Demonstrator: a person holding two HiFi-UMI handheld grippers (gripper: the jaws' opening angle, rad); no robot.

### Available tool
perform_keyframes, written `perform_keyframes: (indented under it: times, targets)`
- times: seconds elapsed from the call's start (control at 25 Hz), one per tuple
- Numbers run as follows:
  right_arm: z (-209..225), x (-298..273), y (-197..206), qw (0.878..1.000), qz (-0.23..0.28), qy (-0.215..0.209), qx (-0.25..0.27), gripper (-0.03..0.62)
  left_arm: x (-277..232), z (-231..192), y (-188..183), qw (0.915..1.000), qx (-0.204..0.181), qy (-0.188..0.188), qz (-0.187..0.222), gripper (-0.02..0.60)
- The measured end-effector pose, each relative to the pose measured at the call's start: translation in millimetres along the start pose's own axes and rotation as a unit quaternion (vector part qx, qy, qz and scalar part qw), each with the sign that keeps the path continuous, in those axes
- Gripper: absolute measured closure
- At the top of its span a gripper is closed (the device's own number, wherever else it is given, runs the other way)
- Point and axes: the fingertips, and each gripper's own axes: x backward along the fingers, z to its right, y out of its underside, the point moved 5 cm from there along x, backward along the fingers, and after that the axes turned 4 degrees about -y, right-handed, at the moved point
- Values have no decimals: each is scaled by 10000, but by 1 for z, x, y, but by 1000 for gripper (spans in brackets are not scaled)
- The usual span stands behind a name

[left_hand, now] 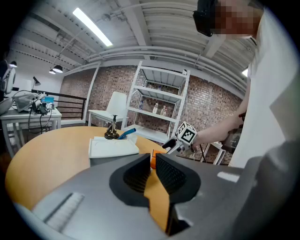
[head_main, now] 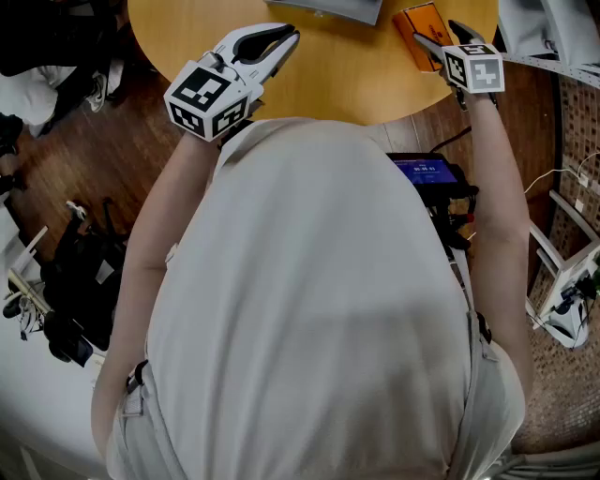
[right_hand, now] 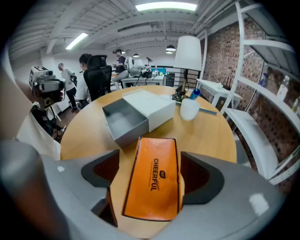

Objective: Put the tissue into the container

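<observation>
An orange tissue pack [right_hand: 154, 180] lies flat on the round wooden table [head_main: 328, 84]. My right gripper [right_hand: 150, 164] stands open around it, one pad on each side; a strip of table shows between the left pad and the pack. In the head view the pack [head_main: 420, 28] sits at the table's far right under the right gripper [head_main: 441, 39]. The container is a grey drawer [right_hand: 124, 123] pulled out of a white sleeve [right_hand: 147, 107], just beyond the pack. My left gripper [head_main: 281, 37] hovers over the table's near left, jaws together, nothing in them.
A white cup [right_hand: 190, 108] with a blue pen and a lamp [right_hand: 187, 51] stand behind the container. White shelving [right_hand: 262, 93] is to the right of the table. A dark device with a blue screen [head_main: 427, 173] sits below the table edge. Bags [head_main: 75, 281] lie on the floor at the left.
</observation>
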Motion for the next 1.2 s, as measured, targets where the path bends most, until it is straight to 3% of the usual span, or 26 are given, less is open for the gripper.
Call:
perform_keyframes:
  times: [0.16, 0.28, 0.36, 0.48, 0.64, 0.84, 1.0, 1.2]
  targets:
    - [15, -22, 27, 9977, -655, 110, -133, 117, 4, -3, -1, 10000, 29, -44, 23, 546]
    - [19, -30, 44, 9939, -941, 20, -583, 95, 9, -4, -3, 9999, 52, -107, 49, 546]
    - [20, -31, 49, 9920, -922, -120, -851, 107, 12, -4, -5, 9999, 64, -130, 72, 546]
    - [19, -27, 49, 9926, -947, -140, -750, 164, 14, -7, -5, 9998, 103, -155, 86, 546]
    - [17, -12, 29, 9964, -804, -62, -266, 180, 14, -11, -2, 9996, 184, -165, 118, 546]
    - [-4, 12, -45, 9962, -174, -178, 829, 178, 14, -10, 4, 9993, 299, -157, 165, 548]
    - [-58, 4, -107, 9789, 39, -801, 1879, 178, 22, -6, 7, 9990, 332, -241, 194, 546]
    - [-103, -38, -137, 9462, -431, -1186, 2980, 178, 41, 4, 4, 9985, 250, -436, 199, 547]
